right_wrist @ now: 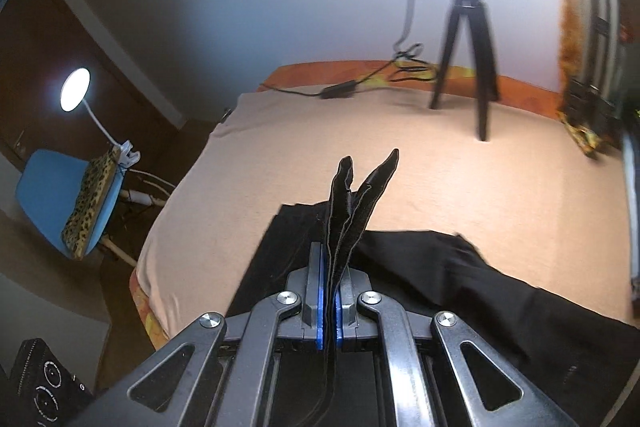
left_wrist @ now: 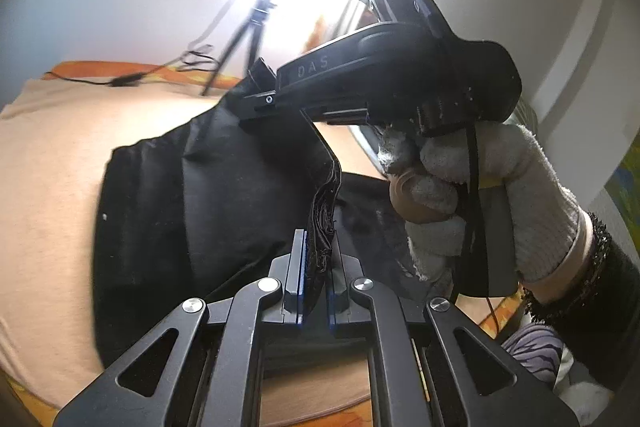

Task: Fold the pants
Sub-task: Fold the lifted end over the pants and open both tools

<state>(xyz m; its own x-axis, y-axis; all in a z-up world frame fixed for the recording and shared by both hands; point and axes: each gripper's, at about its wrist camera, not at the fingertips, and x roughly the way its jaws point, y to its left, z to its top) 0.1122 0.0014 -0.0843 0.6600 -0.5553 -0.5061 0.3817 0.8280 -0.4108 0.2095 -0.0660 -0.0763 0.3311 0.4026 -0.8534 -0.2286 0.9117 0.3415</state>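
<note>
Black pants (left_wrist: 168, 211) lie partly on a beige sheet (left_wrist: 48, 155) over a bed. My left gripper (left_wrist: 316, 267) is shut on a bunched edge of the pants and holds it above the sheet. My right gripper (left_wrist: 264, 95), held by a gloved hand (left_wrist: 480, 187), shows in the left wrist view just ahead and higher, pinching another part of the same edge. In the right wrist view my right gripper (right_wrist: 330, 291) is shut on a black fabric edge that sticks up past the fingers, with the rest of the pants (right_wrist: 460, 287) hanging down to the sheet (right_wrist: 400, 155).
A black tripod (right_wrist: 468, 39) stands at the far side of the bed beside a cable and power block (right_wrist: 340, 89). A blue chair (right_wrist: 52, 195) with a leopard-print cloth and a clip lamp (right_wrist: 74, 89) stands left of the bed. A bright light glares above.
</note>
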